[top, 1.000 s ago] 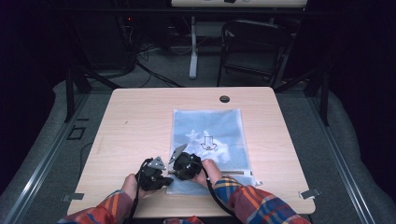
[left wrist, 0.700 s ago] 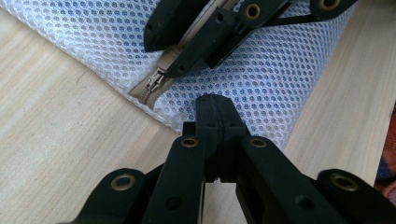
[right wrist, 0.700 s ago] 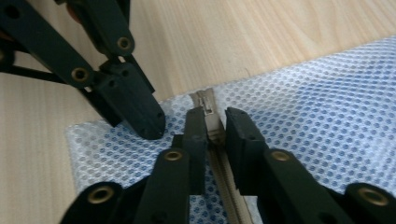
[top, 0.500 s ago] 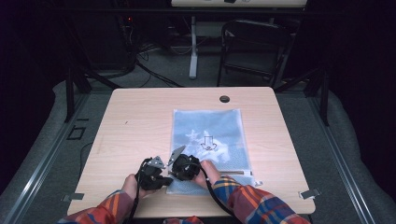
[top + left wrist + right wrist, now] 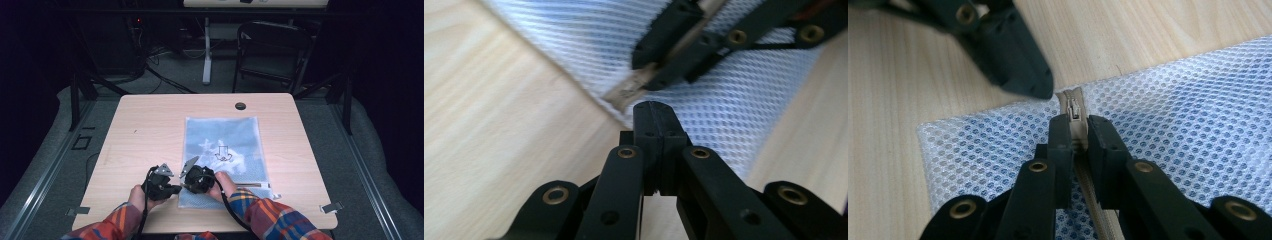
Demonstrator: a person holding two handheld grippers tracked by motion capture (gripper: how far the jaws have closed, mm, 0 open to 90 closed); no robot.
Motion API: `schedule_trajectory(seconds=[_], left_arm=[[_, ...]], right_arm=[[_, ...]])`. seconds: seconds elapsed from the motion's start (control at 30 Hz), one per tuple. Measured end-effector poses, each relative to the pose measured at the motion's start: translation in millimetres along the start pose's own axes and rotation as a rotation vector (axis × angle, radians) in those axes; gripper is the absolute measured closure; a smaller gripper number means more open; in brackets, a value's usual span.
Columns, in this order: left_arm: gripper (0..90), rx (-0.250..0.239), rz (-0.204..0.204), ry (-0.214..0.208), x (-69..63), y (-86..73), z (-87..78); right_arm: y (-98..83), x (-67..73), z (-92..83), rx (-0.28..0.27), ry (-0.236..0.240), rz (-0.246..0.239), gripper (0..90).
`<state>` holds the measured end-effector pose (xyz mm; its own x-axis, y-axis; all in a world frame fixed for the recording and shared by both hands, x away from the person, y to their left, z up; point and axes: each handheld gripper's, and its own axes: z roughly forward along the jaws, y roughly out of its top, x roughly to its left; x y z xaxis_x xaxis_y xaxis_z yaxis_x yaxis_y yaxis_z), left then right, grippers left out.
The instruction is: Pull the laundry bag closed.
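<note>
Wooden table [image 5: 150, 125]: right claw [image 5: 1079, 131] pinches mesh bag's [image 5: 1198, 120] zipper [image 5: 1074, 107]; left claw [image 5: 655, 112] closed beside.

– Where does the mesh bag [image 5: 223, 150] lie?
– On the table [image 5: 145, 130], right of its middle, its zipper [image 5: 1074, 112] along the near edge.

– And the grippers?
– Both at the bag's near left corner: the left gripper [image 5: 176, 190] just beside the right gripper [image 5: 184, 187], which sits on the zipper

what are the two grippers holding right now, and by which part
The right gripper is shut on the mesh bag's zipper pull. The left gripper is shut at the bag's corner edge.
</note>
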<state>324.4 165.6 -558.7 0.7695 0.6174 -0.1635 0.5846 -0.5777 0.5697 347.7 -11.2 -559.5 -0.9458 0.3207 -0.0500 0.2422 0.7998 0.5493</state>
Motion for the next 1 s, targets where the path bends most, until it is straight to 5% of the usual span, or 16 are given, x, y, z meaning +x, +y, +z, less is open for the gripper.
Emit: schedule_trajectory(seconds=[0.13, 0.37, 0.5, 0.67, 1.0], left_arm=[[90.0, -0.03, -0.027, 0.039, 5.0, 1.7, -2.7], [90.0, -0.09, -0.061, 0.035, 9.4, 7.8, 2.4], [90.0, -0.057, -0.061, 0.043, 9.8, 10.0, 12.0], [90.0, -0.085, -0.095, 0.025, 12.1, 8.8, 12.5], [90.0, -0.064, -0.079, 0.042, 7.5, 11.5, 19.1]], right_arm=[[-0.7, 0.5, 0.8, -0.009, 0.0, 0.0, 81.2], [-1.6, 2.3, 1.4, -0.02, -0.011, -0.012, 81.3], [-1.6, 3.5, 1.2, -0.018, -0.02, -0.023, 81.3], [-1.6, 4.2, 1.4, -0.016, -0.027, -0.028, 81.4], [-1.3, 6.3, 1.5, -0.012, -0.038, -0.039, 81.7]])
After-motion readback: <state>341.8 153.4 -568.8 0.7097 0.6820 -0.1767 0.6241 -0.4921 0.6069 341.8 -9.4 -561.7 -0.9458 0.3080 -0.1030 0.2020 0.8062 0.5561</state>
